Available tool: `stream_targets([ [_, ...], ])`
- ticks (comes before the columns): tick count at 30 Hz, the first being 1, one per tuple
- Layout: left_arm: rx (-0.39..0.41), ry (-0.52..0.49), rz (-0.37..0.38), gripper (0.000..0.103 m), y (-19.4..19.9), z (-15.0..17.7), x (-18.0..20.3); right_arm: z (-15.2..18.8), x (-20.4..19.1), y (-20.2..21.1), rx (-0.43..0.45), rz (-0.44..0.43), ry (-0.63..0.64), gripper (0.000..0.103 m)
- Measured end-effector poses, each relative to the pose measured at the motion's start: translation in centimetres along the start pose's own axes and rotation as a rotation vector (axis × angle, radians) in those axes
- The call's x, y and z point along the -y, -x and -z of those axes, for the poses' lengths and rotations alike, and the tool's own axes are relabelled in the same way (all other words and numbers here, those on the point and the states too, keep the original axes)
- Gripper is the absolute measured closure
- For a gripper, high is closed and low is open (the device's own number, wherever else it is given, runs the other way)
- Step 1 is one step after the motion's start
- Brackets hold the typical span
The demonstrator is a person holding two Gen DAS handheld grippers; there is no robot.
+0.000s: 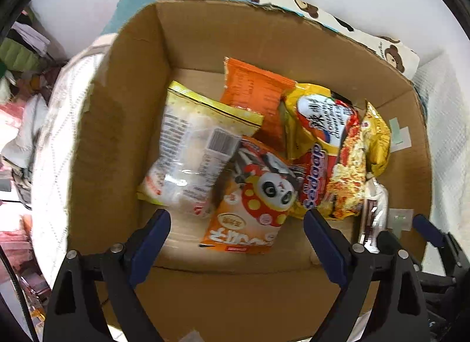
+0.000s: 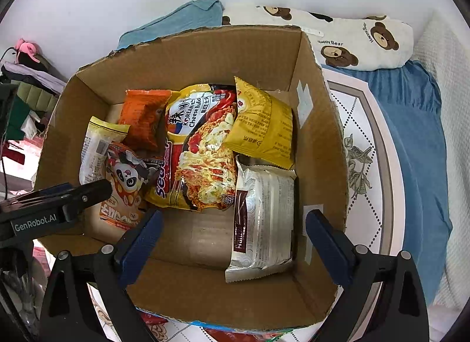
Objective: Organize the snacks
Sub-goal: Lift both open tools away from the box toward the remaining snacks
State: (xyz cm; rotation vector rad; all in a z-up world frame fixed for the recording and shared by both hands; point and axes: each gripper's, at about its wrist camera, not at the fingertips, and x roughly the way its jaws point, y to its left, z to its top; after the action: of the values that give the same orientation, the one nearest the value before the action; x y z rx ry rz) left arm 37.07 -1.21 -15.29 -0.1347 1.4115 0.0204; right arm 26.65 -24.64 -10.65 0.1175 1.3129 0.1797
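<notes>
With both your left tool and right tool spread wide and empty over the cardboard box, the drop-off looks finished, so fetch another snack next.

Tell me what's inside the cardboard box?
The cardboard box holds a panda snack, cheese noodles, yellow, orange and silver packets. Anything underneath them is hidden.

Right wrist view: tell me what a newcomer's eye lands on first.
The open brown cardboard box fills the frame, crowded with bright snack packets. In its middle lies the big yellow and red Korean cheese noodle bag, with a silver foil packet at its right and an orange panda-print packet at its left. Behind the box lies a white bear-print pillow.
</notes>
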Motion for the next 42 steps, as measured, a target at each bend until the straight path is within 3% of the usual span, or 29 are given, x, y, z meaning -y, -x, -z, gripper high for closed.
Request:
stream_targets([
  [15,0.216,-0.093,-0.026,0.01,5.0,3.5,0.7,2.3,-0.9,3.7,0.121,0.078,0.017,0.003],
  [28,0.386,-0.115,0.021,0.01,12.2,9.5,1.0,7.4,-1.8,12.5,0.316,0.058,0.013,0.003],
  [36,0.441,-0.116,0.054,0.01,15.7,12.6,0.8,10.5,-2.4,16.9,0.386,0.019,-0.004,0.003],
  [42,0.41,-0.1,0.066,0.01,15.5,14.8,-0.1,12.6,-2.1,17.0,0.363,-0.004,-0.016,0.003],
])
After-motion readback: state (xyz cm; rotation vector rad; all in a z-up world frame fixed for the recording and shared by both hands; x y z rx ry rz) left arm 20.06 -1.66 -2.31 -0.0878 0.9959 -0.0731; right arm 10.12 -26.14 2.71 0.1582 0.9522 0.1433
